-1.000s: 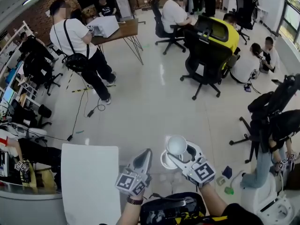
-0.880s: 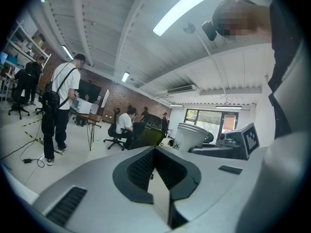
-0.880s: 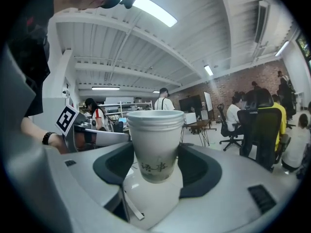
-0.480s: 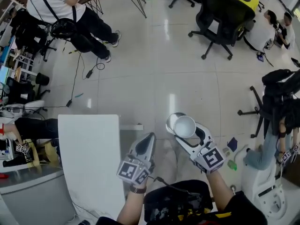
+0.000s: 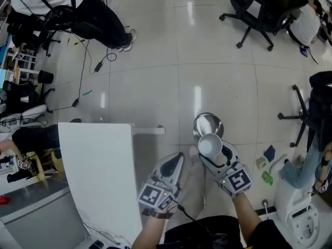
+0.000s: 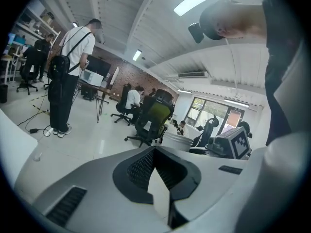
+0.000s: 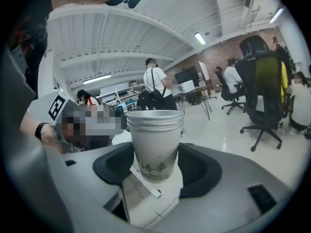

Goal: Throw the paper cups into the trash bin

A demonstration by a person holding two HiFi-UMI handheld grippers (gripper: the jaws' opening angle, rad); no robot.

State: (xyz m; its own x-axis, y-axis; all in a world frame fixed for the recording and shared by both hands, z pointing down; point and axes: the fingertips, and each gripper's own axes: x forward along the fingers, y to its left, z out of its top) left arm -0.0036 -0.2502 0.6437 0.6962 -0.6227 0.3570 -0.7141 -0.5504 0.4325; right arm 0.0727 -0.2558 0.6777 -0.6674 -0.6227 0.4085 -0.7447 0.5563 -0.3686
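- The right gripper grips a stack of paper cups, upright between its jaws
- The cups sit just over the round metal trash bin on the floor; judging by this, the drop is not yet done
- The left gripper is closed with nothing in it

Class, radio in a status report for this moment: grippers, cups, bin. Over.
Left gripper shut, empty. Right gripper shut on stacked paper cups, mouth up. Metal trash bin on floor just beyond them; nothing seen between.
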